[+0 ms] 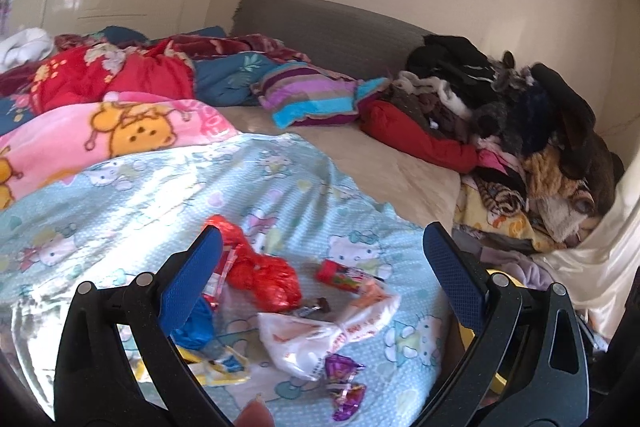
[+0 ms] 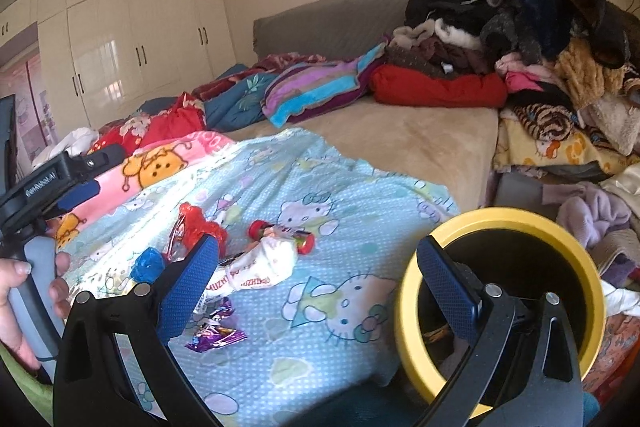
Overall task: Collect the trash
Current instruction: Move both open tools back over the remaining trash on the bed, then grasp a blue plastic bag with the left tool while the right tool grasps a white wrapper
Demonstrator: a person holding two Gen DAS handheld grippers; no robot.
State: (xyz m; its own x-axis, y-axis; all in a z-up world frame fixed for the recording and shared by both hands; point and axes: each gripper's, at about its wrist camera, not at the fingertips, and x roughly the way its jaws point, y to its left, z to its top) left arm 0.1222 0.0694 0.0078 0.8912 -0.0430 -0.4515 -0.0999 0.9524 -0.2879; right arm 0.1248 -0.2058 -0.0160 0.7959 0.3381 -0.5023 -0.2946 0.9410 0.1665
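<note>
Wrappers scattered on a light-blue cartoon-print sheet (image 1: 132, 195), both grippers empty

Left gripper (image 1: 322, 269) hovers with fingers spread wide over the litter — a crumpled red wrapper (image 1: 260, 267), a white plastic bag (image 1: 320, 335), a purple foil wrapper (image 1: 344, 387) and a red tube (image 1: 340, 273). Right gripper (image 2: 318, 283) is likewise spread apart, one finger over the sheet, the other above a yellow-rimmed bin (image 2: 404, 307) standing just beside the bed — a clothes pile (image 2: 540, 39) lies beyond
</note>
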